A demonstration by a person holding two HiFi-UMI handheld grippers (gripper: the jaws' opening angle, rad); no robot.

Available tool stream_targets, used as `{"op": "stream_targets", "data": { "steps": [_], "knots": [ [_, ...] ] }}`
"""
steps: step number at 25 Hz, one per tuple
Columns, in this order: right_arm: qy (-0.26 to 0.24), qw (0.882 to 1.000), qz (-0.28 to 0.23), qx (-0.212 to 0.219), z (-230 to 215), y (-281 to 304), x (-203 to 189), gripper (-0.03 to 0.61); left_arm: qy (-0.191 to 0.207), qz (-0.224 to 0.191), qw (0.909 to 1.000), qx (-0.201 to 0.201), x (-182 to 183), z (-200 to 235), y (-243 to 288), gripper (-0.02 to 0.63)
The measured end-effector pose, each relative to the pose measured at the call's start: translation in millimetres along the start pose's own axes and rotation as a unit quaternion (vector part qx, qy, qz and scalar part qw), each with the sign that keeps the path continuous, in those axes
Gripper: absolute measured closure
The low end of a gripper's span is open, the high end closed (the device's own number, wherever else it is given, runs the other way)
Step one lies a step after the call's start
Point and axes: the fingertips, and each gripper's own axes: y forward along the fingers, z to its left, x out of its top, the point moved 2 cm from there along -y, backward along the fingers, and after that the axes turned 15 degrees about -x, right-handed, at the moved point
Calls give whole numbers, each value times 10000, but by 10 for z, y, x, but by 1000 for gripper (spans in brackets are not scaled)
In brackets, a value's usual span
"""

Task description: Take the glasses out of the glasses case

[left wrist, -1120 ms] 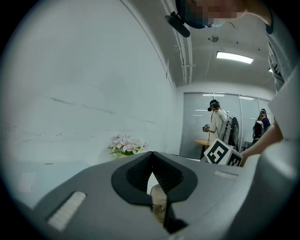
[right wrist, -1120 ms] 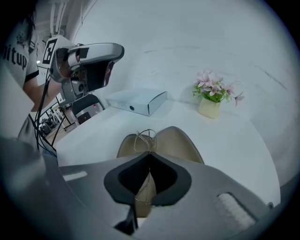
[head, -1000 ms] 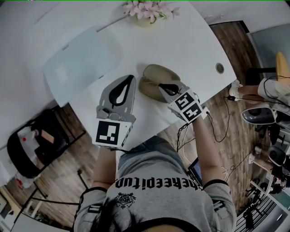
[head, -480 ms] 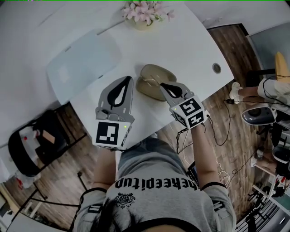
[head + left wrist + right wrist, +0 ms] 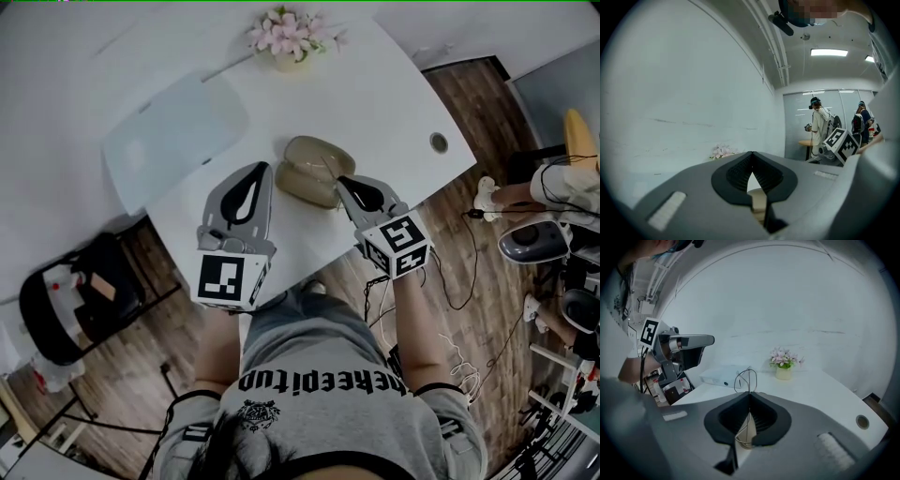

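Observation:
The tan glasses case (image 5: 312,161) lies open on the white table (image 5: 375,89), in the head view's middle. My right gripper (image 5: 341,182) hovers at the case's near right edge, shut on the thin wire-framed glasses (image 5: 749,380). In the right gripper view one lens loop sticks up past the closed tips of the right gripper (image 5: 749,397). My left gripper (image 5: 265,169) is held just left of the case, shut, with nothing in it. In its own view the left gripper (image 5: 752,157) shows only a strip of tan case through the jaw gap.
A small pot of pink flowers (image 5: 289,37) stands at the table's far edge. A flat white box (image 5: 178,136) lies at the left. A cable hole (image 5: 438,142) sits near the right corner. A black chair (image 5: 70,300) stands left of the table, and people (image 5: 818,124) are in the background.
My right gripper has drawn back out of the case toward me with the glasses, uncovering more of the case. The left gripper has hardly moved.

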Motion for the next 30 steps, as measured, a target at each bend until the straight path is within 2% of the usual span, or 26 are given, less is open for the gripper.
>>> {"op": "stream_targets", "data": {
  "steps": [15, 30],
  "knots": [
    [298, 9963, -734, -342, -73, -625, 199, 572, 194, -199, 9996, -7, 179, -402, -124, 594],
    [425, 9855, -1468, -743, -86, -1300, 447, 574, 377, -374, 9984, -217, 337, -786, -237, 594]
  ]
}}
